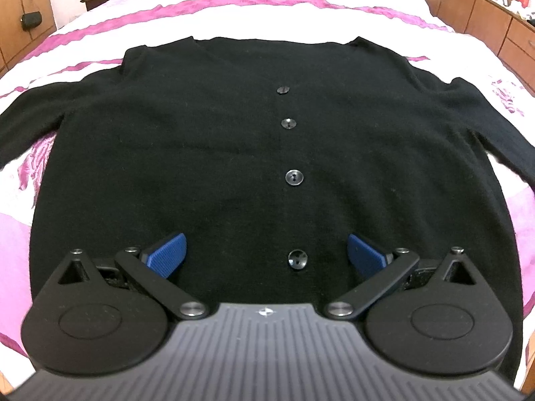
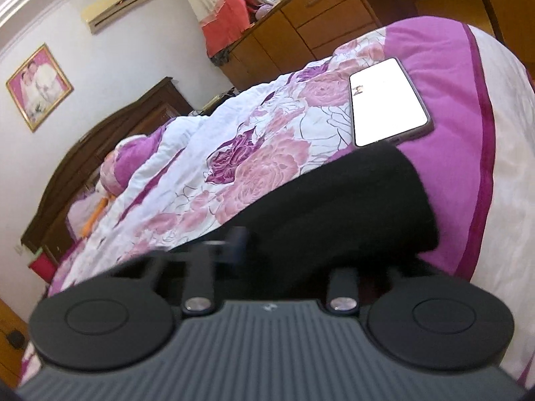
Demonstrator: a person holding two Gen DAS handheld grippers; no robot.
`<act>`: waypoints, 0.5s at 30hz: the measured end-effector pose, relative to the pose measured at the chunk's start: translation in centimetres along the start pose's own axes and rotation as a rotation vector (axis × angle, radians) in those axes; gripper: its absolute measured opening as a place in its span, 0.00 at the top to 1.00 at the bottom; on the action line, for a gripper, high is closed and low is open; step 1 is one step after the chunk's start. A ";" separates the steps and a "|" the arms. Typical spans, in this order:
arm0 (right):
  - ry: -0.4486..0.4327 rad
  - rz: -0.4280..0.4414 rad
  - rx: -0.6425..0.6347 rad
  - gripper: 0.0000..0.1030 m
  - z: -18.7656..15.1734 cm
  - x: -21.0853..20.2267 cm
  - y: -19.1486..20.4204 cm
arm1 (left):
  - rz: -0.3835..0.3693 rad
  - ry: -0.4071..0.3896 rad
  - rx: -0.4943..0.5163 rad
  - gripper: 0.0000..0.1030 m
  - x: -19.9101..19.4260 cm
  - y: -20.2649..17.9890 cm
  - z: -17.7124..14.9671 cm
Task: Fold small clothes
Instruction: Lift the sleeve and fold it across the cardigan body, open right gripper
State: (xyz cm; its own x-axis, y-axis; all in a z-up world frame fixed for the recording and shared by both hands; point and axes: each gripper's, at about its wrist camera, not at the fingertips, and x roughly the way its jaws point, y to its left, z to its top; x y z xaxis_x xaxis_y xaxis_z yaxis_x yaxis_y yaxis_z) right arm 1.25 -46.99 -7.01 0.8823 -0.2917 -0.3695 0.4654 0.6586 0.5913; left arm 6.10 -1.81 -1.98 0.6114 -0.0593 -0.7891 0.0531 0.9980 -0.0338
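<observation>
A black buttoned cardigan (image 1: pixel 207 140) lies flat, front up, on the bed with both sleeves spread out. My left gripper (image 1: pixel 265 254) hovers over its lower hem, open, its blue pads (image 1: pixel 167 255) wide apart on either side of the lowest button (image 1: pixel 297 259). In the right wrist view a black sleeve end (image 2: pixel 351 207) lies right in front of my right gripper (image 2: pixel 287 247). One blue fingertip (image 2: pixel 239 240) shows blurred at the sleeve; the other finger is hidden behind the cloth, so its state is unclear.
The bed has a white and purple floral cover (image 1: pixel 234 13). A phone (image 2: pixel 388 100) with a lit screen lies on the cover just beyond the sleeve end. Wooden cabinets (image 1: pixel 485 16) stand to the right, a dark headboard (image 2: pixel 100 140) at the far end.
</observation>
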 end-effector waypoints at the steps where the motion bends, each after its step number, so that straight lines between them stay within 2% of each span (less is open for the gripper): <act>1: 0.005 0.017 -0.006 0.84 0.3 -0.1 0.0 | -0.003 -0.004 0.001 0.00 -0.1 0.1 0.0; 7: -0.015 0.133 -0.111 0.88 1.9 -1.6 2.9 | 0.016 -0.047 0.017 0.00 -1.3 0.7 0.3; 15: -0.045 0.337 -0.274 0.88 2.9 -4.8 11.2 | 0.033 -0.097 -0.038 0.00 -3.2 2.8 0.5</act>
State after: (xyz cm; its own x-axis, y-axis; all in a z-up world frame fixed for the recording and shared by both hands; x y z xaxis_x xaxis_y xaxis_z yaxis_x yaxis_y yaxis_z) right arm 2.45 -40.20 3.46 0.9867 -0.0549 -0.1527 0.1200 0.8801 0.4593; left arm 4.68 1.20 0.77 0.6858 -0.0268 -0.7273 0.0030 0.9994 -0.0339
